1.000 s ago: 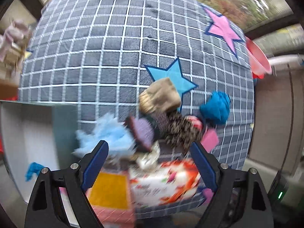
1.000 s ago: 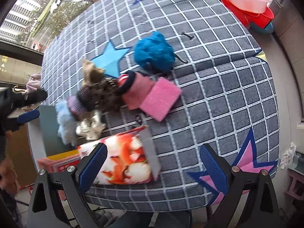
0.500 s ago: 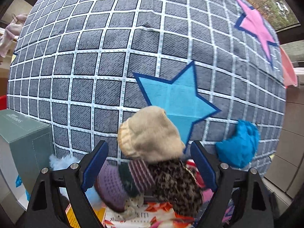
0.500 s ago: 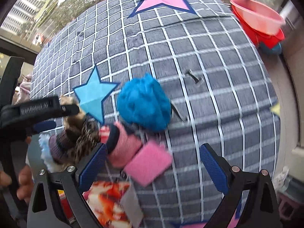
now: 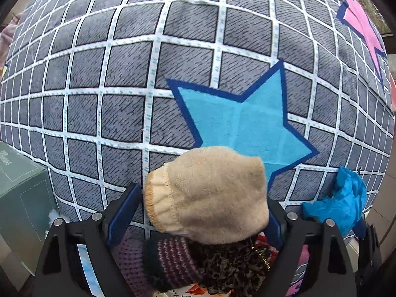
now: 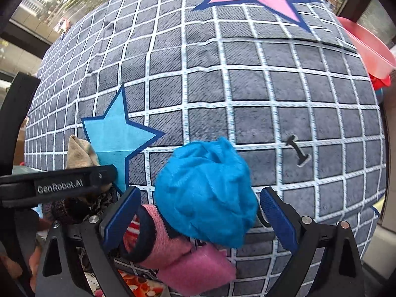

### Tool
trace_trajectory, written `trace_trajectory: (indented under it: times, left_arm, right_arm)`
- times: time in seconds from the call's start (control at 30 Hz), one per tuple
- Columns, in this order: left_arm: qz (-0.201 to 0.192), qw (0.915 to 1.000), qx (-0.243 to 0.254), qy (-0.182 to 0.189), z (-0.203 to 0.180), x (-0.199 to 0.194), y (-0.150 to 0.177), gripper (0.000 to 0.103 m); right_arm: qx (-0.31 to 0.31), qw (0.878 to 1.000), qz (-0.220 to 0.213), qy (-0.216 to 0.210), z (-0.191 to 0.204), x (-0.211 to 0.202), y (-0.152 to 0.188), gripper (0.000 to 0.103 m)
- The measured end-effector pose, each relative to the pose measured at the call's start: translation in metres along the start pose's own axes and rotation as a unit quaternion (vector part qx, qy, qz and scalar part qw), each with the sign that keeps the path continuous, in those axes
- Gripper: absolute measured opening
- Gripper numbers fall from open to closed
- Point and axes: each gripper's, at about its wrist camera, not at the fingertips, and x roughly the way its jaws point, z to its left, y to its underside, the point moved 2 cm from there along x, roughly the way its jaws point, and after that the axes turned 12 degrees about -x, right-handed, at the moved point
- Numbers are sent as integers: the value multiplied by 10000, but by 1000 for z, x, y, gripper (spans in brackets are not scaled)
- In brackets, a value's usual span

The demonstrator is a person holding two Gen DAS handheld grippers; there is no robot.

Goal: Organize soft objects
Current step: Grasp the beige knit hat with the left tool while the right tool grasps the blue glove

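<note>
A beige fleece sock (image 5: pixel 210 195) lies on the grey checked cloth by the light-blue star (image 5: pixel 245 121). My left gripper (image 5: pixel 200 212) is open and straddles it, jaws on either side. A purple knit sock (image 5: pixel 163 259) and a leopard-print piece (image 5: pixel 230 267) lie just below. A crumpled blue cloth (image 6: pixel 205 193) lies between the open jaws of my right gripper (image 6: pixel 200 212); it also shows in the left wrist view (image 5: pixel 341 203). A pink sock with dark cuff (image 6: pixel 158 237) and a pink pad (image 6: pixel 198 272) lie beneath it. The beige sock also shows in the right wrist view (image 6: pixel 79 153), behind the left gripper's body.
A grey-green box (image 5: pixel 22 198) stands at the left table edge. A printed red-and-white packet (image 6: pixel 138 284) lies at the near edge. Pink and red basins (image 6: pixel 368 49) sit beyond the far right. A small black clip (image 6: pixel 298 152) lies on the cloth.
Both grippers have moved forward and down toward the pile. The left now straddles the beige sock, the right now straddles the blue cloth. Both stay open.
</note>
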Motion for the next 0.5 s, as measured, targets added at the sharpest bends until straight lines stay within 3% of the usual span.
trace_trajectory:
  times: [0.1, 0.2, 0.27, 0.37, 0.5]
  left_arm:
    - [-41, 9999, 137, -15, -11, 4, 1, 87]
    - [-201, 9995, 232, 18, -23, -5, -8, 65]
    - [-271, 9988, 403, 91, -22, -12, -12, 42]
    - [-329, 9977, 537, 237, -26, -22, -17, 33]
    - [-501, 9963, 531, 451, -25, -41, -21, 32]
  right_arm:
    - [1, 9999, 109, -75, 4, 6, -3, 58]
    - [86, 9998, 165, -37, 3, 8, -1, 43]
    - [129, 9998, 126, -90, 2, 5, -1, 42]
    - [219, 9996, 73, -173, -5, -1, 2, 41]
    - [382, 9989, -68, -266, -17, -13, 5, 41]
